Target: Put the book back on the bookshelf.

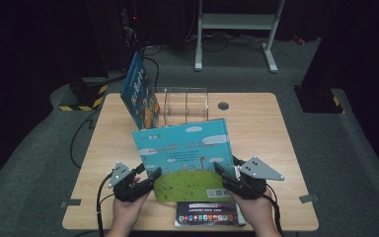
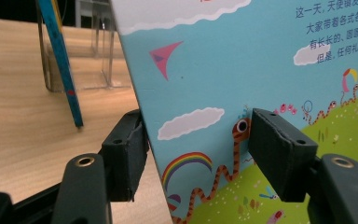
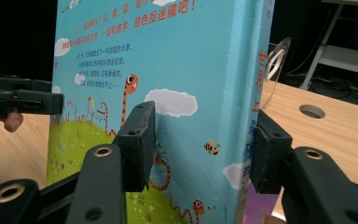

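Dark room, grey carpet, light wooden table (image 1: 256, 123); landmark is the clear acrylic rack (image 1: 186, 105) at the table's far middle. Big blue picture book (image 1: 185, 155) stands near-upright just in front of the rack, closer to the person, held from both sides. Right gripper (image 1: 225, 174) is clamped on the book's spine edge, one jaw on the cover, the other on the back, in contact on both. Left gripper (image 1: 150, 177) straddles the opposite edge with the cover between its jaws, but in the left gripper view the pads look just off the surface, so I read it as not yet pinching. My call: the step is steadying the book to stand it in the rack. To do it well, close the left fully before lifting, keep the book vertical, line its bottom edge up with one slot, lower straight. In the way: a second blue book (image 1: 139, 91) leans against the rack's left side, tilted, so the leftmost slot looks cramped; pick a slot right of it. A dark booklet (image 1: 208, 214) lies flat, well in front of the rack, at the near table edge between the hands; lift clear of it. Round grommet hole (image 1: 223, 105) sits just right of the rack, harmless.
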Demonstrator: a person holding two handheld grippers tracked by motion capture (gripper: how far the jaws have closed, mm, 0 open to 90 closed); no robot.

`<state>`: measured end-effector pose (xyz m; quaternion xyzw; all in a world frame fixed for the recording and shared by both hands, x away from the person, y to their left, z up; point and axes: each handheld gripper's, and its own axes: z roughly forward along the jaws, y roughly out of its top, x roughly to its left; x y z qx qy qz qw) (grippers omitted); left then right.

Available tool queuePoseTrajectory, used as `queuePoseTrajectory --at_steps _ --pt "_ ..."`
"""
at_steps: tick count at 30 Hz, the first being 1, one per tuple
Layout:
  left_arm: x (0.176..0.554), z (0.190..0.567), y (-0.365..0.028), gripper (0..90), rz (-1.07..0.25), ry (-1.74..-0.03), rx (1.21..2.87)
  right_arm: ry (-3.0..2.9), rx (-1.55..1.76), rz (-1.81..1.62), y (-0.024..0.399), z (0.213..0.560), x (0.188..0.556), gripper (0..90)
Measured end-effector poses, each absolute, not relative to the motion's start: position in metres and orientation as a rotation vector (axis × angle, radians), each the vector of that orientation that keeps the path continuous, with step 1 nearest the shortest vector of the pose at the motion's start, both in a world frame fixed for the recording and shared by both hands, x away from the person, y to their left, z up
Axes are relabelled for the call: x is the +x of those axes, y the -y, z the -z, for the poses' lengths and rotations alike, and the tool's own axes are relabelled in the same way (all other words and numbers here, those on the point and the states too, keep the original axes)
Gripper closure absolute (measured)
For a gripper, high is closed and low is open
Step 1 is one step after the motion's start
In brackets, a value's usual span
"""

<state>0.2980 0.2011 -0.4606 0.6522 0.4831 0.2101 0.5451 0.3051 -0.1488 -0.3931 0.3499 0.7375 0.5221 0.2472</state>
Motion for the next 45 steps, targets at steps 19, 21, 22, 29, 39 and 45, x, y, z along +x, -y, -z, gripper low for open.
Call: queuePoseTrajectory --at_steps 19,21,22,29,39,45 --pt "0.304 0.458 -0.192 40.3 -0.599 -1.072 1.499 -1.936 0.945 -1.423 0.154 0.39 0.306 48.8" --pt "0.306 0.458 -0.19 40.4 -0.607 -1.067 1.497 -1.926 0.942 -1.423 0.154 0.39 0.306 48.7" --pt "0.307 0.458 -0.19 40.4 -0.609 -1.064 1.497 -1.921 0.94 -1.421 0.155 0.389 0.306 48.6" --pt "0.317 0.455 -0.188 40.4 -0.632 -1.037 1.511 -1.898 0.939 -1.414 0.156 0.39 0.309 48.6" --pt "0.328 0.453 -0.183 40.4 -0.671 -1.003 1.508 -1.843 0.917 -1.414 0.159 0.392 0.315 47.5" --pt "0.332 0.45 -0.18 40.3 -0.714 -0.98 1.511 -1.8 0.896 -1.414 0.157 0.394 0.317 45.2"
